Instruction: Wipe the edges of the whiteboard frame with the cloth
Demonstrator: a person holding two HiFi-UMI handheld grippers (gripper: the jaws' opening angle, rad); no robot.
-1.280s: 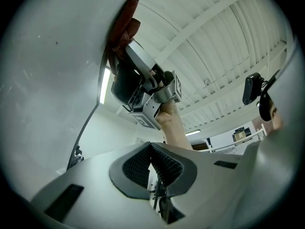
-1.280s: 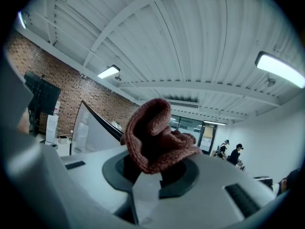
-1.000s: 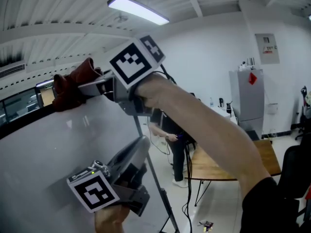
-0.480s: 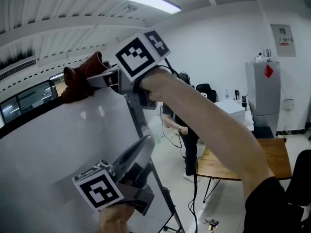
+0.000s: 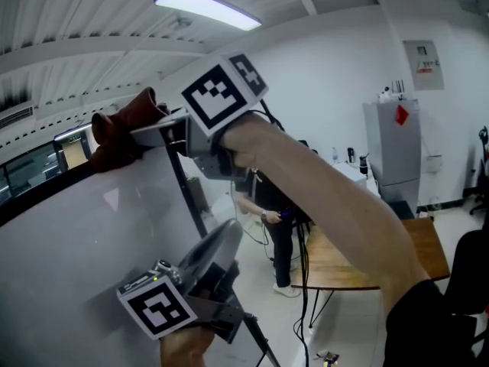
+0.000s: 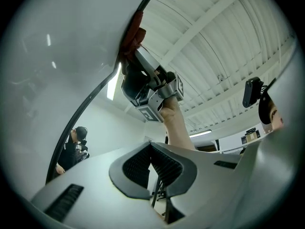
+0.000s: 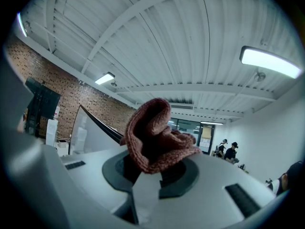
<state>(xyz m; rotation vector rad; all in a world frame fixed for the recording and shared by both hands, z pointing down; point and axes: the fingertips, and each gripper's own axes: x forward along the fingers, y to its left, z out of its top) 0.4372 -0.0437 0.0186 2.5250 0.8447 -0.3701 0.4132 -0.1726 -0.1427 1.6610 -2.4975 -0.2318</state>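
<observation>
Clearly, the right tool is closed on a reddish-brown knitted cloth. The bunched cloth sits on the upper corner of the big white whiteboard, where its thin dark frame turns from the top edge into the side edge. In the right gripper view the cloth stands out past the jaw tips as a thick folded wad, so the knit and not the plastic meets the frame. The left tool hangs lower, near the side edge, with its ribbed pads together at the tips and nothing between them; whether it touches the board I cannot tell. I judge the cloth to be light, soft and a little clinging, so it will fold and drag over the edge rather than glide. It is best held deep in the bunch, with enough material free to wrap over the narrow rim. The frame looks stiff but thin, and the board stands on a slim dark stand leg, so a hard push could rock it; gentle pressure along the edge seems wiser.
</observation>
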